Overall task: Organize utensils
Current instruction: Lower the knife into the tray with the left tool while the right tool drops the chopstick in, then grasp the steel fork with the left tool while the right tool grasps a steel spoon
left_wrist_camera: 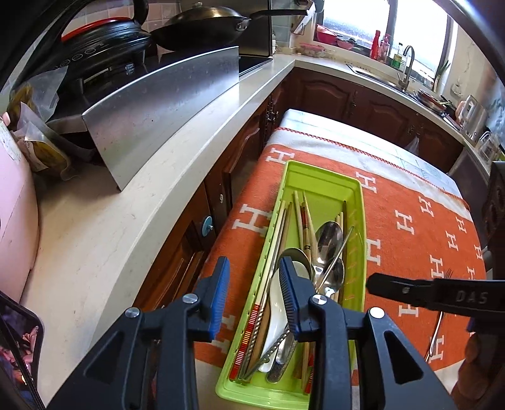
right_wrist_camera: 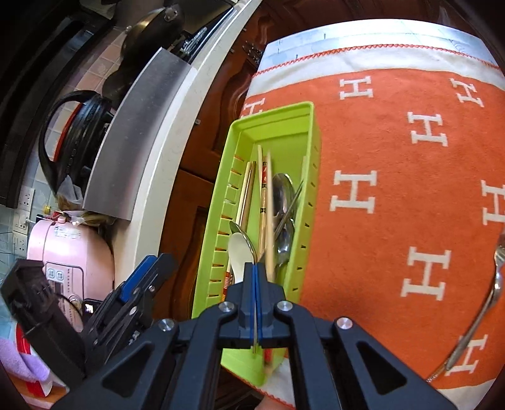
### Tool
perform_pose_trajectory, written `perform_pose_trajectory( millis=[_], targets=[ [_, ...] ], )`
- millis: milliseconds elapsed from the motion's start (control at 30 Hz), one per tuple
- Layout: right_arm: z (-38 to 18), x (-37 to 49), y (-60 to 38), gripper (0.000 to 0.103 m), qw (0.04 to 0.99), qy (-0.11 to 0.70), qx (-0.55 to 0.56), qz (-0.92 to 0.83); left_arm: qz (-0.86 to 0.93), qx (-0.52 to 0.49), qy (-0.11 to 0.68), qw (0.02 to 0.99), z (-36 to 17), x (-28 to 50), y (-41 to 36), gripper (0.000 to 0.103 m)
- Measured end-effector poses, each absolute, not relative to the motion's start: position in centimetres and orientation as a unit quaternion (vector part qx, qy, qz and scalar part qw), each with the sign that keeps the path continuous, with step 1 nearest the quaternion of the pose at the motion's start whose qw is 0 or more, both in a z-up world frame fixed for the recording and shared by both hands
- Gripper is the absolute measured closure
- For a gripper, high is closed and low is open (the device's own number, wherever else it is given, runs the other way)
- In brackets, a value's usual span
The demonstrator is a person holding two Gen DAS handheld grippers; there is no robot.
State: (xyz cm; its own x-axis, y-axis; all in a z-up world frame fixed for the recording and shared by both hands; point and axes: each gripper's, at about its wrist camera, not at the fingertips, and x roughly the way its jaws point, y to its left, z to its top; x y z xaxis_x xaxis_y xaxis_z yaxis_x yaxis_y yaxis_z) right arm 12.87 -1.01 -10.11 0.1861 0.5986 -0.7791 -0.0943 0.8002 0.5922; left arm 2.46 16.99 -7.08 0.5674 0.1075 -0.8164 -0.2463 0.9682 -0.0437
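Note:
A lime-green utensil tray [left_wrist_camera: 358, 214] [right_wrist_camera: 312, 164] lies on an orange cloth with white H marks [left_wrist_camera: 419, 220] [right_wrist_camera: 394, 151]. It holds chopsticks [left_wrist_camera: 300, 211], metal spoons [left_wrist_camera: 329, 235] [right_wrist_camera: 282, 189] and a white ceramic spoon [left_wrist_camera: 276, 302] [right_wrist_camera: 238, 252]. My left gripper [left_wrist_camera: 254, 274] is open above the tray's near left side. My right gripper [right_wrist_camera: 255, 268] is shut over the tray's near end, with a thin chopstick [right_wrist_camera: 269, 214] beside or between its pads; it also shows in the left wrist view [left_wrist_camera: 410, 291]. A metal fork [right_wrist_camera: 479, 309] [left_wrist_camera: 437, 328] lies on the cloth at the right.
A beige kitchen counter [left_wrist_camera: 142, 202] runs along the left with a steel splash guard [left_wrist_camera: 164, 110], a wok [left_wrist_camera: 205, 25], a black kettle [right_wrist_camera: 75, 132] and a pink appliance [right_wrist_camera: 72, 249]. Brown cabinets [left_wrist_camera: 347, 94] and a sink with a tap [left_wrist_camera: 407, 66] are behind.

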Motion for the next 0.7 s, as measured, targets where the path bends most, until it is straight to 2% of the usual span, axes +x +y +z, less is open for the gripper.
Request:
perform_pose_trajectory(
  millis=[200, 267, 333, 700],
  targets=[
    [-10.4, 12.7, -0.7, 0.103, 0.745, 0.592, 0.201, 0.233, 0.102, -0.077, 0.457, 0.880, -7.2, 2.4, 17.0, 0.071],
    [-10.4, 12.6, -1.2, 0.103, 0.749, 0.589, 0.199, 0.228, 0.099, -0.075, 0.458, 0.880, -7.3, 2.5, 16.8, 0.068],
    [-10.3, 12.5, -1.7, 0.103, 0.755, 0.586, 0.193, 0.224, 0.095, -0.073, 0.457, 0.882, -7.2, 2.5, 16.4, 0.059],
    [-8.7, 10.7, -6.1, 0.102, 0.799, 0.547, 0.147, 0.203, 0.025, -0.045, 0.443, 0.895, -6.1, 2.4, 11.6, 0.041]
  ],
)
